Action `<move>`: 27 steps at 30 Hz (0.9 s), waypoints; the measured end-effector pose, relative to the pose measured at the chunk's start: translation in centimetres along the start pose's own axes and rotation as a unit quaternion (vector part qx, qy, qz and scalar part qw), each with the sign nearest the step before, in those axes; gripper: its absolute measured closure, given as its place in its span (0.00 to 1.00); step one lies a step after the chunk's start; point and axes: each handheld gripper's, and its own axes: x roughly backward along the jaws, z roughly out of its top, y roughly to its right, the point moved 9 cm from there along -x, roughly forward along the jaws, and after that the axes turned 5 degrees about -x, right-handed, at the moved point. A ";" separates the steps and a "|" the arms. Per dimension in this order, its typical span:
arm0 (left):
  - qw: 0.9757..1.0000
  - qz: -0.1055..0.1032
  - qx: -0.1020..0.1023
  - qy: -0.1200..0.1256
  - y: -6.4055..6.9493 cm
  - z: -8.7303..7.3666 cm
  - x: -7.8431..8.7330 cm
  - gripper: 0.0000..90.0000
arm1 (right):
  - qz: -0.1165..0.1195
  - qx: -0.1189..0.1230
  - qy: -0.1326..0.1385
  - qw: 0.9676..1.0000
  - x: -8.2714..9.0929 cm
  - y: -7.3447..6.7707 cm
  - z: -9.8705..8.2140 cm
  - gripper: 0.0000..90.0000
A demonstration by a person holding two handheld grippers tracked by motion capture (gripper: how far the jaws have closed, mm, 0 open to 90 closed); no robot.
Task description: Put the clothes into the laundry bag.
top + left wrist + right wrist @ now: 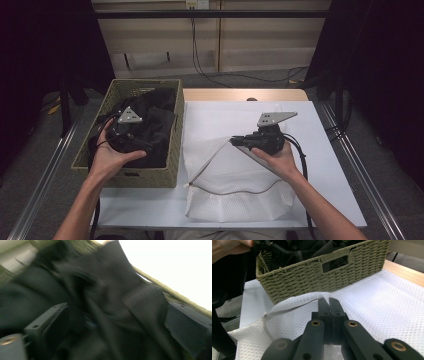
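High view: left hand (111, 159) cupped around left gripper (125, 131) at nine o'clock, hovering over dark clothing (157, 120) piled in the woven basket (175, 150); jaws buried against black fabric, hard to separate from it. Right hand (280, 157) at three o'clock, steadying right gripper (239, 142), pinching the lifted edge of the white mesh bag (235, 195) spread on the table (330, 165). Left gripper view: blurred, jaws spread wide at the lower corners, black cloth lying between, no pressing visible. Right gripper view: jaws pressed together at six o'clock, clamped on mesh hem; basket at twelve o'clock, clothing inside partly cut off.
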 end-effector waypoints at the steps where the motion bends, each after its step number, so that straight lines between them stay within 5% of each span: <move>1: 1.000 0.001 0.016 -0.004 -0.4 0.0 -0.3 0.05 | 0.000 0.000 -0.001 1.000 -0.1 0.0 0.0 0.99; 5: 0.999 0.039 0.020 -0.028 -3.0 -1.1 -1.6 0.04 | 0.002 -0.001 -0.001 1.000 0.0 0.0 0.0 0.99; 10: 0.997 0.044 0.049 -0.037 -4.8 -2.3 -3.2 0.02 | 0.002 -0.001 -0.003 1.000 0.0 0.2 -0.2 0.99; 15: 0.996 0.015 0.040 -0.081 -4.6 -3.1 -4.6 0.00 | 0.004 -0.001 -0.006 1.000 -0.3 0.1 -0.2 0.99; 19: 0.992 -0.009 0.041 -0.121 -4.3 -4.0 -5.7 0.00 | 0.003 -0.002 -0.009 1.000 -0.4 0.2 -0.3 0.99; 21: 0.986 0.013 0.017 -0.166 -4.8 -4.7 -6.0 0.00 | 0.003 -0.003 -0.010 1.000 -0.5 0.2 -0.4 0.99; 22: 0.984 0.030 0.021 -0.173 -5.1 -5.0 -6.2 0.00 | 0.003 -0.003 -0.010 1.000 -0.5 0.2 -0.4 0.99; 27: 0.986 0.047 0.033 -0.158 -6.9 -5.3 -6.5 0.00 | 0.000 0.000 -0.010 1.000 -0.3 0.2 -0.4 0.99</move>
